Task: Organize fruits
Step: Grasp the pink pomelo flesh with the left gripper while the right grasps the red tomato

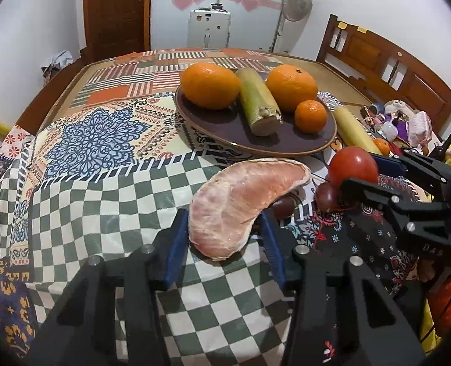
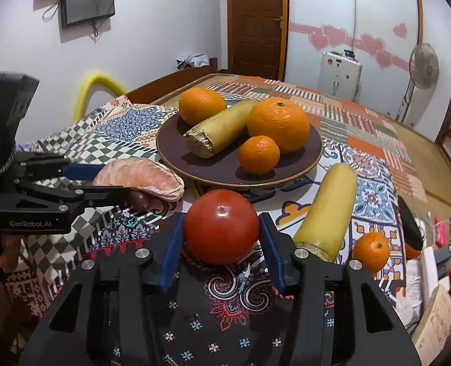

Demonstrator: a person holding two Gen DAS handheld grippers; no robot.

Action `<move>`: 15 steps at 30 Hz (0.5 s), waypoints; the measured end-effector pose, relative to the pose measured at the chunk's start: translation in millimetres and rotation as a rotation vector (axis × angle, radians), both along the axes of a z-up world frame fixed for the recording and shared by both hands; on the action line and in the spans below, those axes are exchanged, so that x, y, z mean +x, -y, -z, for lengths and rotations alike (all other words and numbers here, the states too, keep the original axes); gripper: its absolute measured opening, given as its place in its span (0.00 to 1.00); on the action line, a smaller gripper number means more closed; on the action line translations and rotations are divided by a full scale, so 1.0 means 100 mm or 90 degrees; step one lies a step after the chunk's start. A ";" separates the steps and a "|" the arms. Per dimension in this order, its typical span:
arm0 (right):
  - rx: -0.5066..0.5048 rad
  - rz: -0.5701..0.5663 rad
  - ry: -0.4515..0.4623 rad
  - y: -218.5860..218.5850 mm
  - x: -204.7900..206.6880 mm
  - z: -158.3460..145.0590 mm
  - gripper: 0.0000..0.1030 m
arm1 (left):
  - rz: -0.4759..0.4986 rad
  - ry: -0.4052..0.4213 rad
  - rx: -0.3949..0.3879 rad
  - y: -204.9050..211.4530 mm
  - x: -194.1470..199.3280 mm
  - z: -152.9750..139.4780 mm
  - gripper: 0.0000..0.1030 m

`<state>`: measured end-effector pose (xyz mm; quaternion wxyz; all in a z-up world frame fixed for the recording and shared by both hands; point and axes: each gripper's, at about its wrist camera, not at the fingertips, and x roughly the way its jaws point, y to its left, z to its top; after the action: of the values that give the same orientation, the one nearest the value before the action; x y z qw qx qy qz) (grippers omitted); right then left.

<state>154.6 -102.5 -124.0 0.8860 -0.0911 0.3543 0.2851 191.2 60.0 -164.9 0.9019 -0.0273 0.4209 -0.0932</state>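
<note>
My left gripper (image 1: pixel 225 235) has its blue pads (image 1: pixel 176 244) closed against the near end of the pomelo wedge (image 1: pixel 240 201), a peeled pink segment lying on the checked part of the cloth (image 1: pixel 103 201). The wedge curves away from me toward the plate (image 1: pixel 286 146), its far tip just short of the rim.

My right gripper (image 2: pixel 222 244) clamps the tomato (image 2: pixel 222 228): both pads (image 2: pixel 172 250) press its sides, and it sits on the dark flowered patch of cloth. From the left camera I see the same tomato (image 1: pixel 353 164) between the right gripper's fingers, well to the right of the wedge. Two small dark fruits (image 1: pixel 326 196) lie between the wedge and the tomato; I cannot tell what they are.

The plate already carries two big oranges (image 2: pixel 278 125), a small orange (image 2: pixel 259 154) and a cut cane piece (image 2: pixel 219 132) lying between the big ones. A second cane piece (image 2: pixel 329 210) lies on the cloth just right of the tomato, near end toward me, and another small orange (image 2: pixel 371 250) sits beside that end, near the table edge.

Behind, I see a door (image 2: pixel 255 21), a fan (image 2: pixel 423 67) and a wooden headboard (image 1: pixel 377 58).
</note>
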 end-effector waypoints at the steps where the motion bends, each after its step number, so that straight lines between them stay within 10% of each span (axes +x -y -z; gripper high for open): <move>1: 0.005 0.001 -0.003 0.02 0.00 0.00 0.43 | -0.003 0.000 0.004 -0.01 -0.02 0.00 0.43; 15: 0.031 0.009 0.006 0.20 -0.17 -0.11 0.43 | -0.042 -0.019 0.048 -0.11 -0.58 -0.04 0.40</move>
<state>137.9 -122.4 -112.9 0.8915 -0.0686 0.3437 0.2870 133.6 70.7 -161.2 0.8985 -0.0088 0.4362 -0.0473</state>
